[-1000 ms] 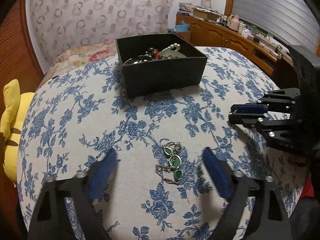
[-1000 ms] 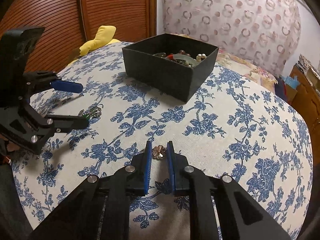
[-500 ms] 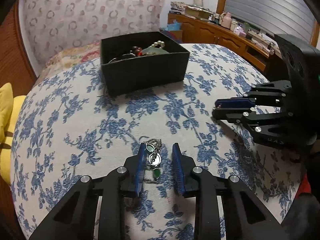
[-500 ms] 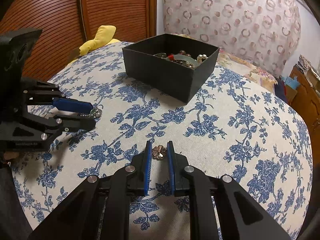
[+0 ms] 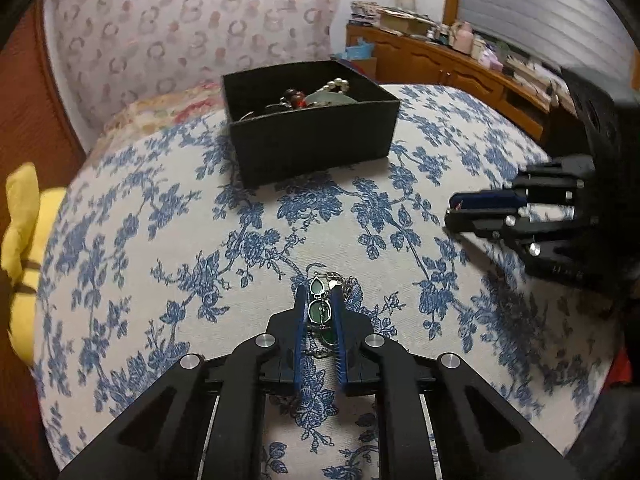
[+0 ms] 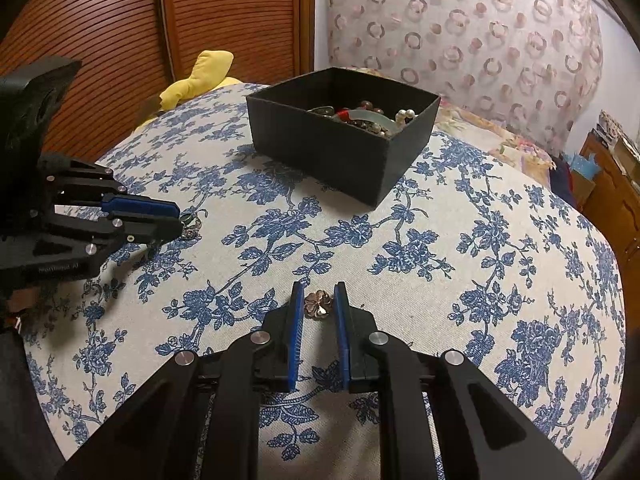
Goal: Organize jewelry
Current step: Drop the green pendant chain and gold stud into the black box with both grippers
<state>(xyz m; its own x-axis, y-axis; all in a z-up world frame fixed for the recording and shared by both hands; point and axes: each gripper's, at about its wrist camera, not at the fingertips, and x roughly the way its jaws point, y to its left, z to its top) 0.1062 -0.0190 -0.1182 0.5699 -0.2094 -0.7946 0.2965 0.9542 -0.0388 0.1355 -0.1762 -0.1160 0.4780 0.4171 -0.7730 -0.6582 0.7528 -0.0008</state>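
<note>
Black box [image 5: 316, 148]: jewelry-filled, set on floral cloth [image 5: 140, 240] | Green-stone chain [image 5: 320, 312]: near box, clamped by left gripper [image 5: 320, 304] | Flower brooch [image 6: 318, 304]: near box, clasped between right gripper [image 6: 319, 300] pads, on cloth

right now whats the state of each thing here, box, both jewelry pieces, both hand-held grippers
black box: open-topped, no lid, jewelry piled inside
green-stone chain piece: on the floral cloth, pinched between blue pads
left hand-held gripper: shut on the green-stone chain piece
flower-shaped piece: lying flat on the cloth, between the pads
right hand-held gripper: closed in around the flower-shaped piece
</note>
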